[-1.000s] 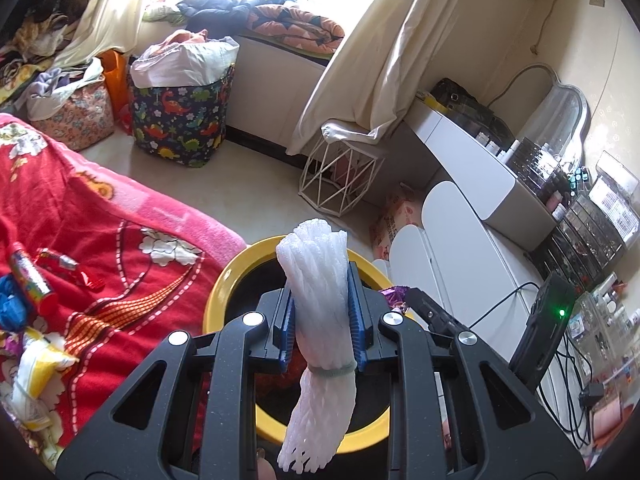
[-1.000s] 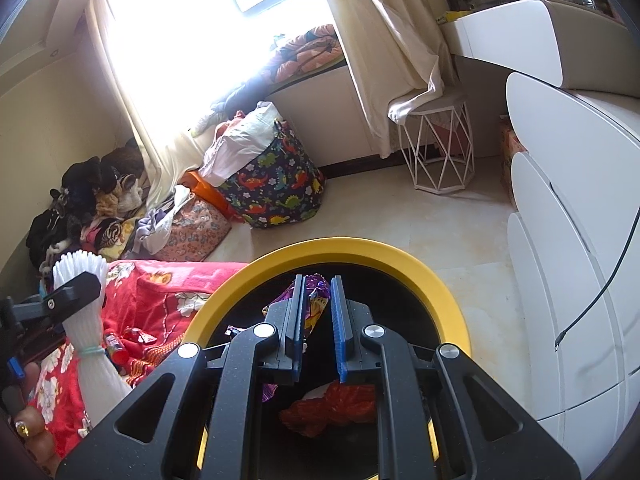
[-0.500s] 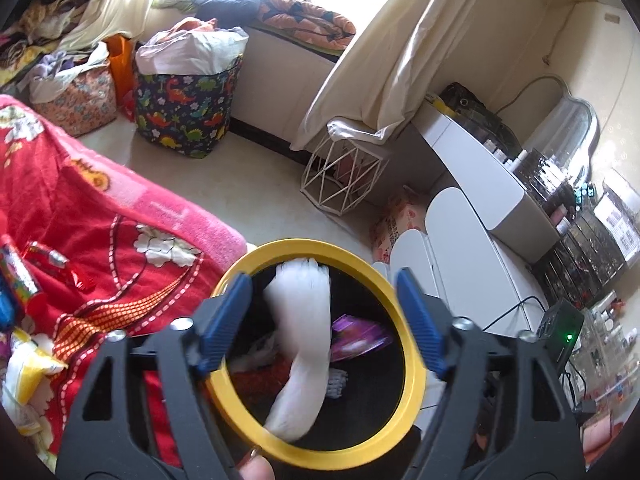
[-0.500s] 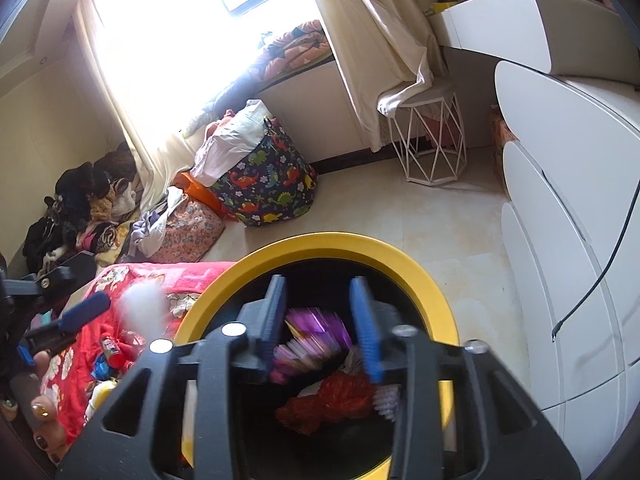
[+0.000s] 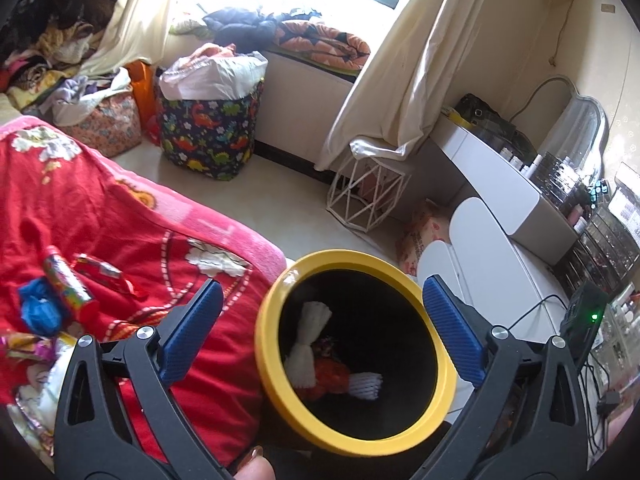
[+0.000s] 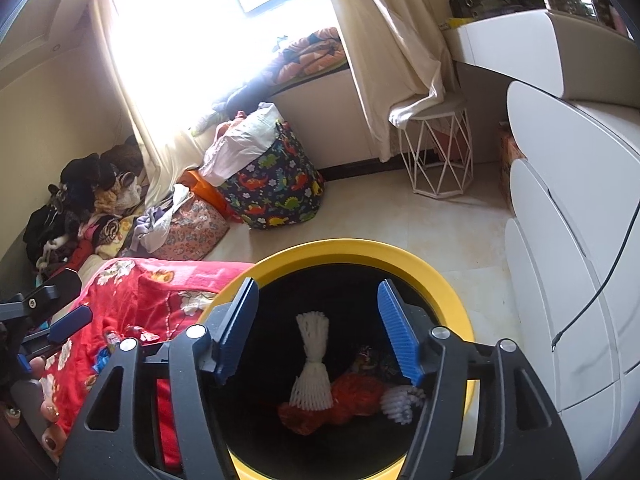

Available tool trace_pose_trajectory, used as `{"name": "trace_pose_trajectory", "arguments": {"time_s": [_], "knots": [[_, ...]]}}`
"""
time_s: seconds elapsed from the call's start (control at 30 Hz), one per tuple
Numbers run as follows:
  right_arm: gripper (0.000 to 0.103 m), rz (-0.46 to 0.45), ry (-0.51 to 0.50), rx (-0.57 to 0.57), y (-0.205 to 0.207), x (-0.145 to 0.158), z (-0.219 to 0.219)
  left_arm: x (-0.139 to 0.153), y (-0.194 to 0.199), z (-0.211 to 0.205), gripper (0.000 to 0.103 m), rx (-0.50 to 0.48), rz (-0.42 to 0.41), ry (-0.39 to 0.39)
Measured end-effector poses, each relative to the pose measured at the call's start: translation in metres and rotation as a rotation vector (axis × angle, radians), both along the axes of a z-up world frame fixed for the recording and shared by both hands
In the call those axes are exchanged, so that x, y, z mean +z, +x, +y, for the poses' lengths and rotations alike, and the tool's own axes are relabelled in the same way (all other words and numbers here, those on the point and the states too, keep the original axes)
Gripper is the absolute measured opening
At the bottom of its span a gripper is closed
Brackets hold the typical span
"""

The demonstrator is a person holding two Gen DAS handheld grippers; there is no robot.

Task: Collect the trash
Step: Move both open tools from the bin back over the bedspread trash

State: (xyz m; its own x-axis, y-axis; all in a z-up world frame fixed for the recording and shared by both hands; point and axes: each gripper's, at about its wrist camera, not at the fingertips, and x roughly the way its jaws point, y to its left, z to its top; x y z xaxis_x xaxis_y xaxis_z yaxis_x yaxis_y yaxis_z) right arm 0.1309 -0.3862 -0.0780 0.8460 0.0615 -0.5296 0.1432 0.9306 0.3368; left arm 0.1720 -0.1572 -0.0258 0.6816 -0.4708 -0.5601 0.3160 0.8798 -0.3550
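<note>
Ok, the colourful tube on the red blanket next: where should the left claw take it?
Probably mid-length on the colourful tube, coming from above, jaws across its narrow width: it lies flat and diagonal on the red blanket, with a blue wad close on its left.

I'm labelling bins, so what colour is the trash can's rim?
Yellow rim on a black bin, clearest in the right wrist view.

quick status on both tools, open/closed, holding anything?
Left tool: open, empty, above the yellow-rimmed bin.
Right tool: open, empty, above the same bin; the white foam net lies inside.
</note>
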Motion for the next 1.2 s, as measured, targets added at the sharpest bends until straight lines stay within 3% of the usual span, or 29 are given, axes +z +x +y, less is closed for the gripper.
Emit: {"name": "trace_pose_trajectory", "arguments": {"time_s": [0.53,1.2], "knots": [[0.071,-0.044,-0.031,0.075,-0.005,0.019,0.036,0.012,-0.01,0.043,0.092,0.105,-0.064,0.023],[0.076,-0.045,-0.074,0.223,-0.004,0.026,0.102,0.016,-0.012,0.115,0.092,0.25,-0.076,-0.002]]}}
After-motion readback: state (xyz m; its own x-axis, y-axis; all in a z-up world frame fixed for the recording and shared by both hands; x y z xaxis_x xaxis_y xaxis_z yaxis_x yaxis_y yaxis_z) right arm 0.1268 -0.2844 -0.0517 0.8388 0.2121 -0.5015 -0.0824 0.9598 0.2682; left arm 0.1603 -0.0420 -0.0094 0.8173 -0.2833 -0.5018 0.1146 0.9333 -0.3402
